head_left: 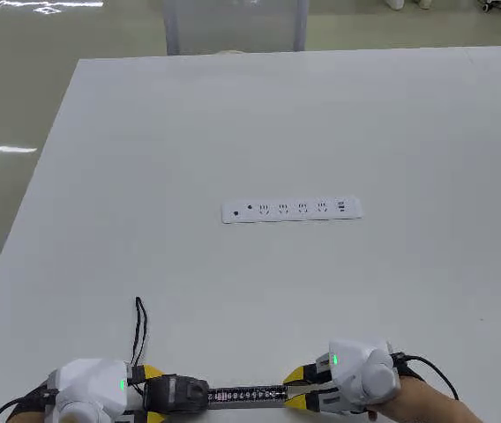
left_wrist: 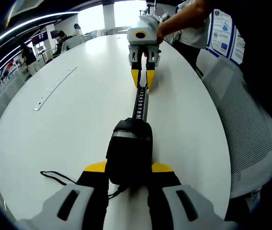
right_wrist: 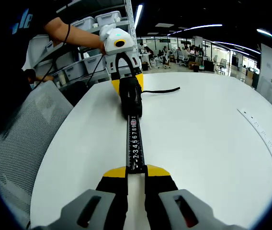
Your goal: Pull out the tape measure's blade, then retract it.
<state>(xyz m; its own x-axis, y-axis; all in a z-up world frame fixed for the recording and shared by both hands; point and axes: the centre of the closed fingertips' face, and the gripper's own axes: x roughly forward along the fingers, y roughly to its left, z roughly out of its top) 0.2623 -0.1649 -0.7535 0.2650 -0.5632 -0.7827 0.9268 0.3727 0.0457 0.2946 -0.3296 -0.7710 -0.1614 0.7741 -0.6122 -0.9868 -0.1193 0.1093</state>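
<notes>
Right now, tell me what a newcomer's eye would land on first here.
The black tape measure clamped in the left hand-held gripper, at the near edge of the table, with its numbered blade drawn out to the right hand-held gripper, which pinches its tip. Next, the white power strip lying mid-table.

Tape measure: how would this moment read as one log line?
left tool: shut on case | right tool: shut on blade tip | blade: partly out

Head cam above table (head_left: 409, 132), L/R cams low, facing, share blade (right_wrist: 135, 139)
</notes>
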